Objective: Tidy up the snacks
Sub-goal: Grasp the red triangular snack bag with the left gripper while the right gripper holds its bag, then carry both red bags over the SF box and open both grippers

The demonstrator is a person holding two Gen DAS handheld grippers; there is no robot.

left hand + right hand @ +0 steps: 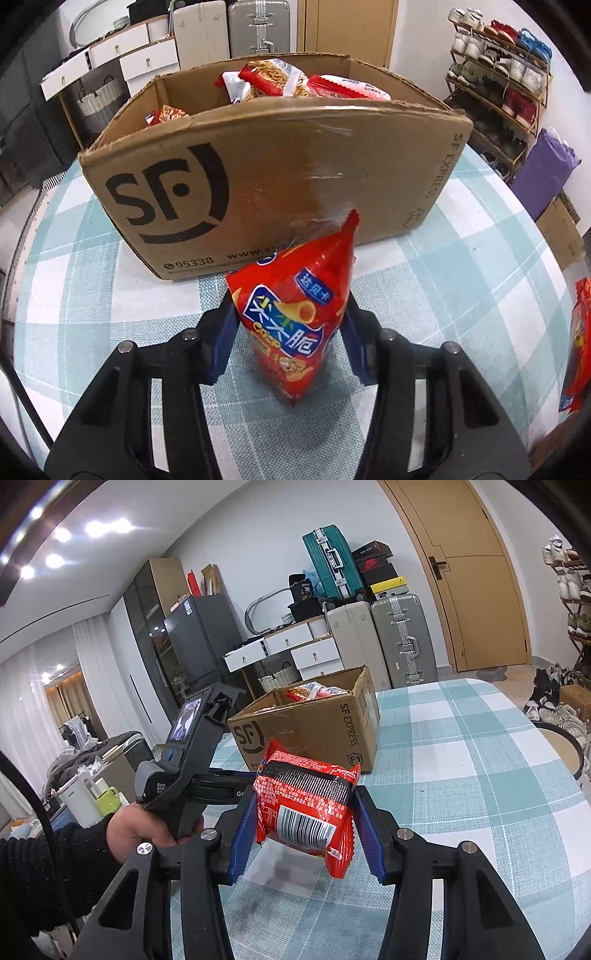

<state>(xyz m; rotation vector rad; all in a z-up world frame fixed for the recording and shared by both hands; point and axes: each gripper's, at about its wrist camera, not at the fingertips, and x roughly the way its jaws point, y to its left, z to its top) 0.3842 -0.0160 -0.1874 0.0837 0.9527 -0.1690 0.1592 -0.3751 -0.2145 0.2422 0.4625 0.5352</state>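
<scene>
The left claw [290,332] is clenched on a red crisp bag [295,314] standing on the checked surface [461,295] just before the cardboard box [258,166] of snacks, while the right claw [304,812] grips a red noodle packet [306,808] above the surface, near the same box.

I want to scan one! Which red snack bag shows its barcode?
The red packet in the right tool: white barcode label facing us. The left tool's crisp bag shows blue lettering.
</scene>
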